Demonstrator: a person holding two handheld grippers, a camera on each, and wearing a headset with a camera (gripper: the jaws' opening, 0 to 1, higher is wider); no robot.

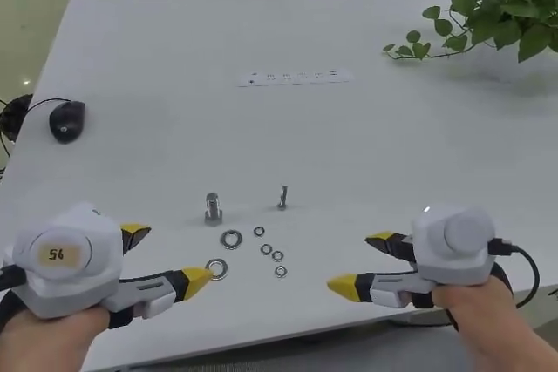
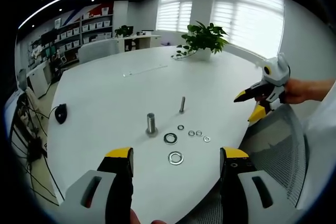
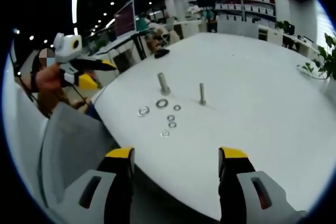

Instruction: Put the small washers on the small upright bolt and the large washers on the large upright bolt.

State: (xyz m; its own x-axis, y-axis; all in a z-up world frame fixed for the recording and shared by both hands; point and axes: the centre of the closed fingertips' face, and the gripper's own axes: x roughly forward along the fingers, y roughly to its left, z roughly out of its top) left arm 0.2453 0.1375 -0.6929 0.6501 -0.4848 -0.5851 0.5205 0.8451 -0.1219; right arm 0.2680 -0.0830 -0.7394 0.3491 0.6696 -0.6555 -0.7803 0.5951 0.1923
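both bolts bare, every washer loose on the counter (image 1: 288,137). no step begun, by my reading.

left hand-held gripper (image 1: 170,255): jaws spread, nothing between them, low over the near edge of the counter, toward its left end. right hand-held gripper (image 1: 356,260): jaws spread too, empty, over the near edge toward its right end.

large bolt (image 1: 213,208) and small bolt (image 1: 282,197) stand upright a little in from the near edge. large is on the left, small on the right, and they stand apart.

two large washers (image 1: 231,239) lie flat in front of the large bolt, one near its foot. the front large washer (image 1: 216,268) is closer to the near edge. four small washers (image 1: 277,256) lie flat in a loose string in front of the small bolt, none touching.

what the next move turns on: the washers lie between the two hand-held grippers, but not evenly. the front large washer is just beside the left one's lower jaw tip. in the left gripper view it sits straight ahead between the jaws. the right one is well apart from the small washers. left looks the nearer for a first pick.

flat ring on a flat top, likely an awkward pinch by the rim. the hole must then come down over the upright shank from above.

computer mouse (image 1: 67,118) near the left edge, potted plant (image 1: 497,6) at the far right corner, both well clear.
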